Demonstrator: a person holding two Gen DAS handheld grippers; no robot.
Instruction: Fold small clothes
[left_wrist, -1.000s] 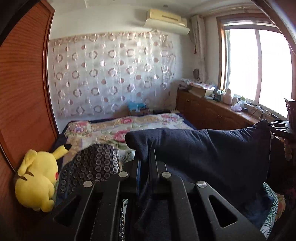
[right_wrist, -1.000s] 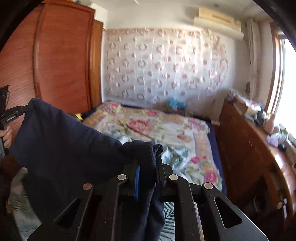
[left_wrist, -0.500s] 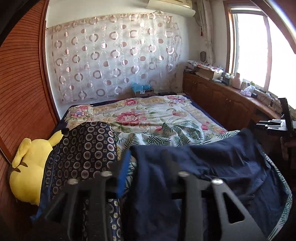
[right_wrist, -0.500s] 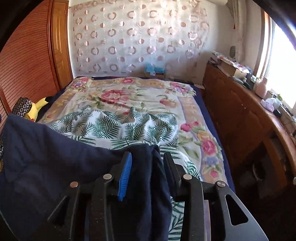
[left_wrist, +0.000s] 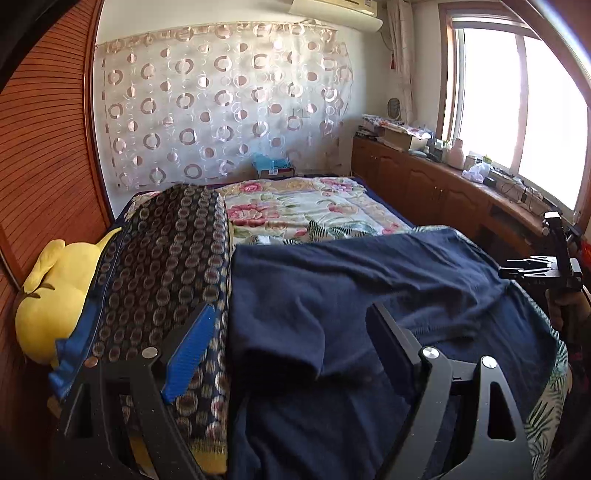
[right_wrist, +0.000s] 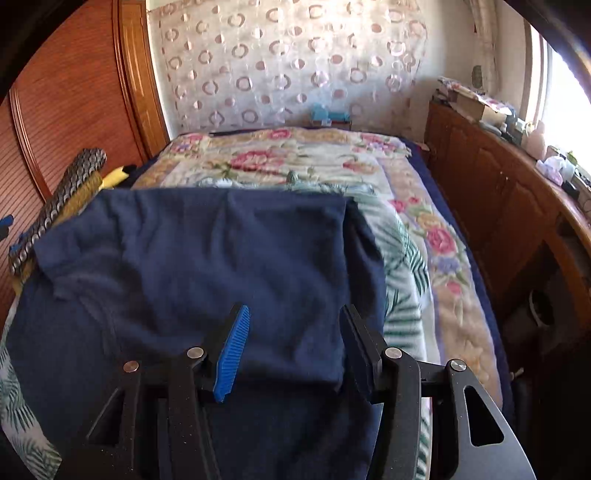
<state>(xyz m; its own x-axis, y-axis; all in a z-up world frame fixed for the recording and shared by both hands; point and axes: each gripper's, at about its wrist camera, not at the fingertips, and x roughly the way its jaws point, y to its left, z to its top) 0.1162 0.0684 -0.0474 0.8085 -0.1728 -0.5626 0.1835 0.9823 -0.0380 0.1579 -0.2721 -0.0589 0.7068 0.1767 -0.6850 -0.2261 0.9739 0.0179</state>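
The navy garment (right_wrist: 207, 266) lies spread on the bed (right_wrist: 436, 236), its upper layer doubled over the lower so the edges roughly meet, which I judge to be one fold just laid down; the left tongs (left_wrist: 291, 339) and right tongs (right_wrist: 295, 332) have just been opening and stand apart over the cloth, pressing nothing. A patterned cushion (left_wrist: 166, 258) sits at nine o'clock of the garment, touching its edge.
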